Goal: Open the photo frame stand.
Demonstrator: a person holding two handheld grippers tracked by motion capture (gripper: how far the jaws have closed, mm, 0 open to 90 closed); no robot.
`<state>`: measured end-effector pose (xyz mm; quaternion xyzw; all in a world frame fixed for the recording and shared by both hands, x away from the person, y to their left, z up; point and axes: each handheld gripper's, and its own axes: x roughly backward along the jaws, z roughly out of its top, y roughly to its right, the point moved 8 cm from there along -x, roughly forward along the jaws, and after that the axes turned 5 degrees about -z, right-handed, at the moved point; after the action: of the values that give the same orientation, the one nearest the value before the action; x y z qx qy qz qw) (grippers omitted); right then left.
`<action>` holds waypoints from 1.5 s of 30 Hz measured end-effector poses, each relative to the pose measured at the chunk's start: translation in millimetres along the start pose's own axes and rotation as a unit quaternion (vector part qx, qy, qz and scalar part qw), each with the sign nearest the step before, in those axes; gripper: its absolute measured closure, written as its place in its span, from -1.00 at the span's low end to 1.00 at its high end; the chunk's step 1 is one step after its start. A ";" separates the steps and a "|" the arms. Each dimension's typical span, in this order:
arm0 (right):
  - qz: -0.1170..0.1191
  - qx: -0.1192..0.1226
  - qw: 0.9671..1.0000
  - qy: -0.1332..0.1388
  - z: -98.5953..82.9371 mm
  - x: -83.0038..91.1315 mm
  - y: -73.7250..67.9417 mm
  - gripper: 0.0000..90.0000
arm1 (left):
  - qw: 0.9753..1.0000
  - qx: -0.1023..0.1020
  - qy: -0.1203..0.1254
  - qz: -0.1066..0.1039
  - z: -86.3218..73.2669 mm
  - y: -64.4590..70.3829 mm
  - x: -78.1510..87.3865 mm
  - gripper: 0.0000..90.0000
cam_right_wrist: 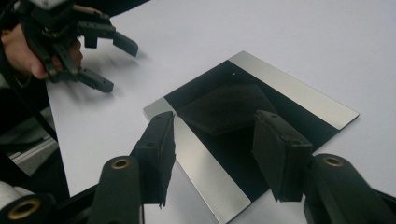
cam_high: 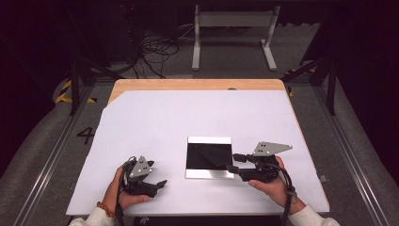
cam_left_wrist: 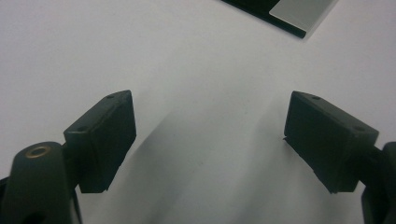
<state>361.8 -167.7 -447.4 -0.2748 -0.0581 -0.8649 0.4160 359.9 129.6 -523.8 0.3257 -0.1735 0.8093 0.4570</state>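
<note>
A flat square plate (cam_high: pixel 209 157), glossy black with silver strips along two opposite edges, lies on the white sheet near the table's front. In the right gripper view the plate (cam_right_wrist: pixel 243 121) sits just under my jaws. My right gripper (cam_high: pixel 231 164) is open at the plate's right edge, its fingers (cam_right_wrist: pixel 159 149) spread over the plate's near part with nothing between them. My left gripper (cam_high: pixel 157 175) rests open on the sheet to the left of the plate. In the left gripper view my left gripper (cam_left_wrist: pixel 210 135) has only bare sheet between its jaws, with the plate's corner (cam_left_wrist: pixel 289 14) far off.
A white sheet (cam_high: pixel 188 117) covers most of the wooden table (cam_high: pixel 197 84). Beyond the far edge stand a white metal frame (cam_high: pixel 233 33) and loose cables (cam_high: pixel 155 52) on the floor. Rails run along both sides of the table.
</note>
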 end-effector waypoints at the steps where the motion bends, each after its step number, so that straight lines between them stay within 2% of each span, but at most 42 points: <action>1: 0.004 -0.009 1.000 0.001 0.7 -0.4 0.0 0.06 | 1.000 0.000 -0.001 0.000 0.0 -0.1 -0.3 -0.61; 4: 0.014 -0.042 0.999 -0.004 1.5 -6.5 2.1 -0.06 | 1.000 -0.002 -0.002 0.000 0.4 -0.1 -0.8 -0.61; 5: 0.014 -0.042 0.999 -0.004 1.5 -6.5 2.1 -0.06 | 1.000 -0.002 -0.002 0.000 0.4 -0.1 -0.8 -0.61; 7: 0.017 -0.065 0.998 -0.010 1.3 -11.4 4.5 -0.16 | 1.000 -0.003 -0.003 0.000 1.0 0.4 -1.5 -0.61; 9: 0.031 -0.098 0.995 -0.006 3.2 -12.2 7.4 -0.17 | 1.000 -0.003 -0.001 -0.001 2.3 1.6 -2.3 -0.62; 11: 0.034 -0.129 0.991 -0.012 2.7 -14.7 13.3 -0.17 | 1.000 -0.006 0.001 -0.007 5.4 3.1 -4.4 -0.62; 14: 0.035 -0.151 0.988 -0.021 0.0 -21.0 18.2 -0.20 | 1.000 -0.012 0.001 -0.014 12.0 7.1 -10.1 -0.62; 15: 0.045 -0.163 0.985 -0.026 -1.1 -24.7 18.5 -0.21 | 1.000 -0.014 0.000 -0.015 14.1 8.2 -12.0 -0.62; 17: 0.054 -0.173 0.983 -0.026 -0.9 -30.3 18.1 -0.21 | 1.000 -0.019 -0.001 -0.018 17.4 10.1 -15.5 -0.62; 25: 0.055 -0.183 0.981 -0.039 -0.1 -43.7 19.8 -0.09 | 0.999 -0.022 -0.001 -0.032 27.1 11.5 -26.2 -0.62; 29: 0.078 -0.200 0.976 -0.037 -1.9 -45.3 18.7 -0.07 | 0.999 -0.011 0.023 -0.046 35.3 11.3 -29.1 -0.62; 31: 0.090 -0.206 0.974 -0.041 -5.5 -48.1 17.6 0.00 | 0.998 -0.005 0.026 -0.052 38.9 10.8 -31.7 -0.62; 34: 0.087 -0.197 0.976 -0.042 -6.5 -48.9 17.2 0.02 | 0.998 0.001 0.024 -0.060 42.4 11.2 -35.1 -0.62; 37: 0.090 -0.197 0.975 -0.045 -7.4 -48.5 16.6 0.05 | 0.997 0.003 0.024 -0.067 44.9 11.7 -37.6 -0.58; 43: 0.092 -0.185 0.977 -0.047 -9.0 -48.4 17.0 0.07 | 0.995 0.030 0.027 -0.088 52.9 8.8 -44.1 -0.57; 45: 0.091 -0.183 0.978 -0.046 -8.9 -48.3 16.7 0.07 | 0.995 0.032 0.024 -0.089 55.6 7.1 -47.7 -0.58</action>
<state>394.9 -148.2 -482.3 -0.3898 0.1069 -0.8059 0.4327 392.0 63.9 -516.0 0.3348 -0.1068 0.7783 0.5203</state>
